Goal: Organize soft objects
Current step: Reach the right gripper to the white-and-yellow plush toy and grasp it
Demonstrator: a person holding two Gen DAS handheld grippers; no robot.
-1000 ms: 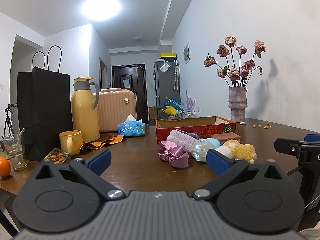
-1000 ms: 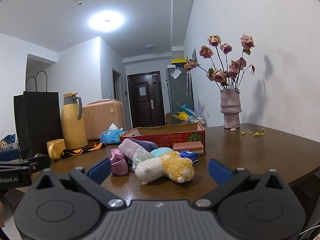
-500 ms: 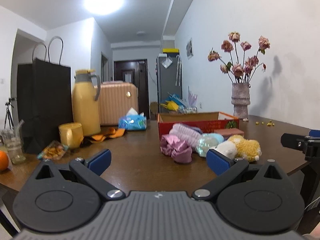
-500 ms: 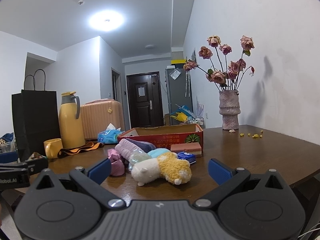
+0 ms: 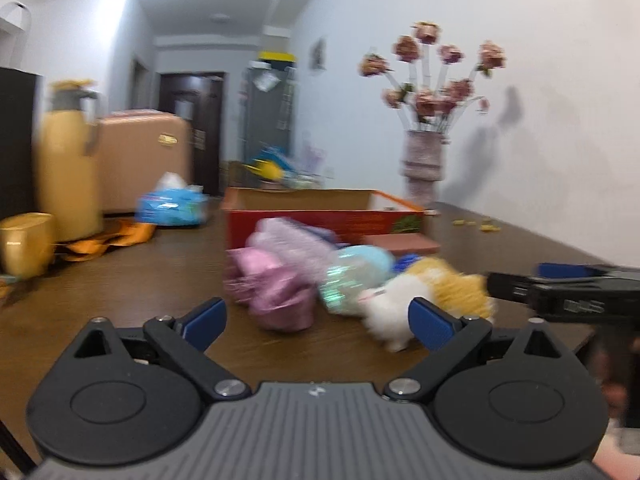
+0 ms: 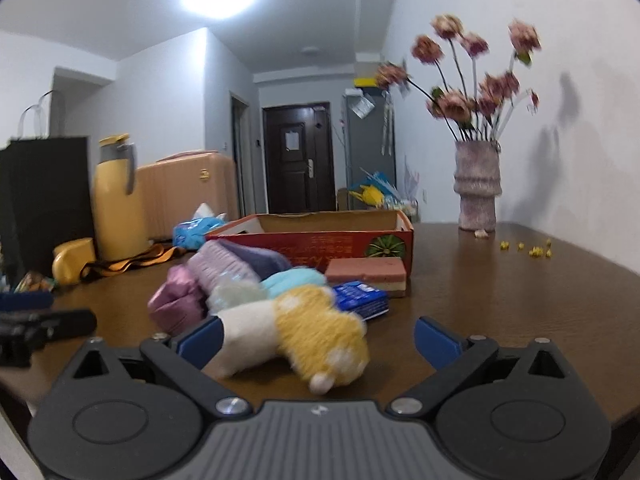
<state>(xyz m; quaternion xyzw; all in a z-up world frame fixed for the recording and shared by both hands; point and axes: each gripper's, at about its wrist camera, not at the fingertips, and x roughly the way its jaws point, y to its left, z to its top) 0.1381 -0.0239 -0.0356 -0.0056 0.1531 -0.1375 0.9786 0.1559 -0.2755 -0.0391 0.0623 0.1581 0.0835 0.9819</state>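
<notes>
A pile of soft things lies on the brown table (image 6: 500,300) in front of a red cardboard box (image 6: 320,236). It holds a pink satin scrunchie (image 5: 276,292), a lilac knitted piece (image 6: 224,268), a pale blue ball (image 5: 352,276) and a white-and-yellow plush toy (image 6: 304,328). My right gripper (image 6: 318,338) straddles the plush, its jaws closing but not touching it. My left gripper (image 5: 316,320) faces the scrunchie and the plush's white end, its jaws also closing on nothing. The right gripper's fingers (image 5: 520,288) show at the right of the left wrist view.
A brown-pink sponge block (image 6: 368,272) and a blue packet (image 6: 360,300) lie by the box. At the left stand a yellow flask (image 6: 116,200), a yellow mug (image 5: 26,244), an orange strap (image 5: 108,240) and a tissue pack (image 5: 172,208). A vase of dried roses (image 6: 478,184) stands back right.
Both grippers have moved forward towards the pile, which now looks larger and closer. Both pairs of jaws have narrowed slightly. The left wrist view has swung a little to the right.
</notes>
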